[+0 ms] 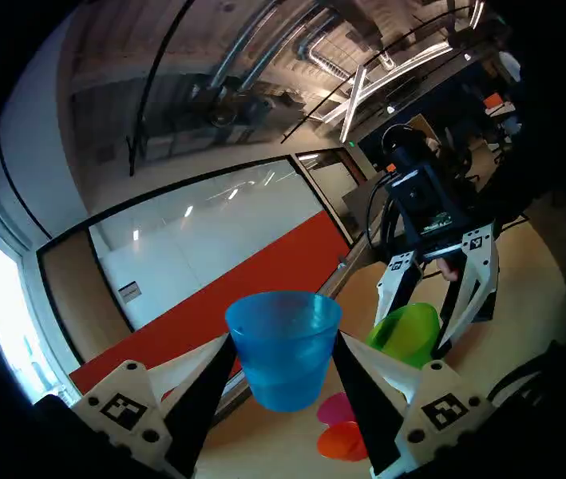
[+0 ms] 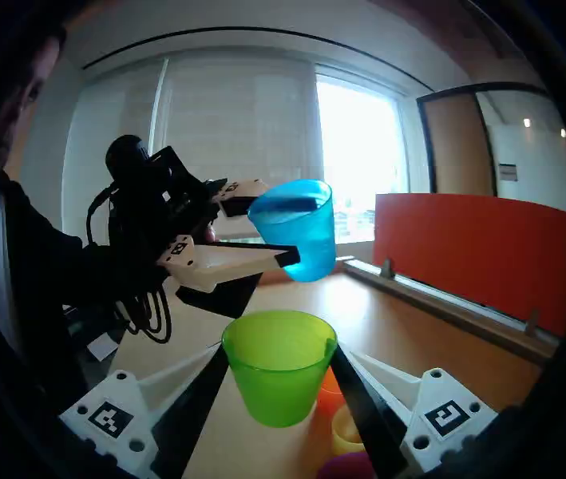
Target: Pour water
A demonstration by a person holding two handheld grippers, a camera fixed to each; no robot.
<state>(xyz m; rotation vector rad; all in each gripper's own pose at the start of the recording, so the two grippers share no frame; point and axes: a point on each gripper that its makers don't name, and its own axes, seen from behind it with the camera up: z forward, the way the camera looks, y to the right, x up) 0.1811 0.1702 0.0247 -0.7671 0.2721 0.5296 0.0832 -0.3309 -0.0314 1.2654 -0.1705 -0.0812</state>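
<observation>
Above and just beyond the green cup (image 2: 279, 375), clamped in the right claw (image 2: 279, 350), the left claw (image 1: 283, 339) clamps the blue cup (image 2: 292, 227), water (image 2: 286, 211) inside, barely tilted, so pouring looks yet to begin.

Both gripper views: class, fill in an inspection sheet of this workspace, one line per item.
Surface: wooden table.
Job's things: blue cup and green cup, each held in a gripper; water level unclear.
Clutter: orange cup, pink cup and yellow cup on the table.
Grippers: left gripper shut on blue cup; right gripper shut on green cup.
Cables: black cables hang from the left gripper.
Surroundings: red partition, window, ceiling pipes.
</observation>
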